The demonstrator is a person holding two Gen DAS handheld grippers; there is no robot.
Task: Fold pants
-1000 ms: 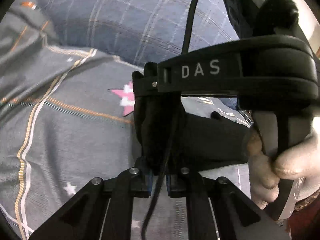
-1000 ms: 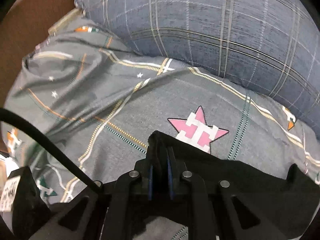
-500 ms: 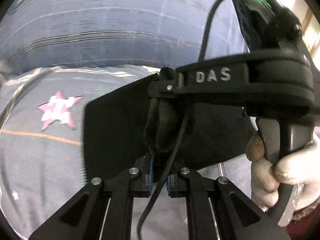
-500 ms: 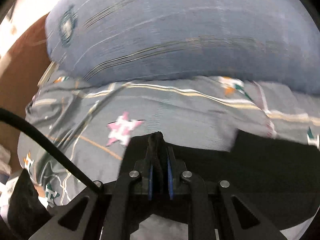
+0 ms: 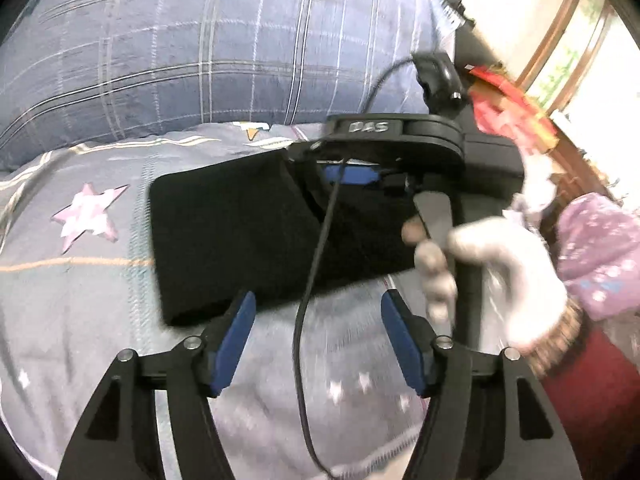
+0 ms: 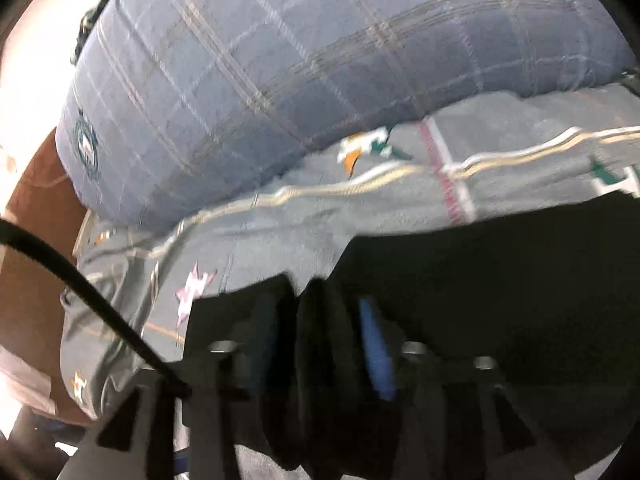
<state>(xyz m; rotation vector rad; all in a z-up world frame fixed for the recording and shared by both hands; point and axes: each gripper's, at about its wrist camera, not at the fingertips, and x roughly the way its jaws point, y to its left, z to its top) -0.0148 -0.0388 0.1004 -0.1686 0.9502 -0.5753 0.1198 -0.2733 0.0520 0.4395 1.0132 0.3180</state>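
left wrist view: the black pants (image 5: 240, 236) lie on the grey bed cover (image 5: 72, 312) in a flat, neat block, just in front of the blue checked pillow (image 5: 180, 52). the left gripper (image 5: 316, 336) has just been opening; its 2 blue pads (image 5: 236, 340) are spread wide with nothing between them, only a thin cable (image 5: 316, 256) hanging down. the right gripper (image 5: 352, 174) sits over the far right side of the pants, held by a hand in a white glove (image 5: 500, 272).

in the right wrist view, the right gripper has also just been opening. its pads are apart, and a dark fold of pants is between them, but they do not seem to squeeze it.

i think the fold is just about done, and the pants have been let go. maybe 1 more fold or a little smoothing is left.

the right side of the pants is hidden behind the right gripper and hand. the right wrist view is blurry and very dark low down, so the cloth edges there are hard to make out
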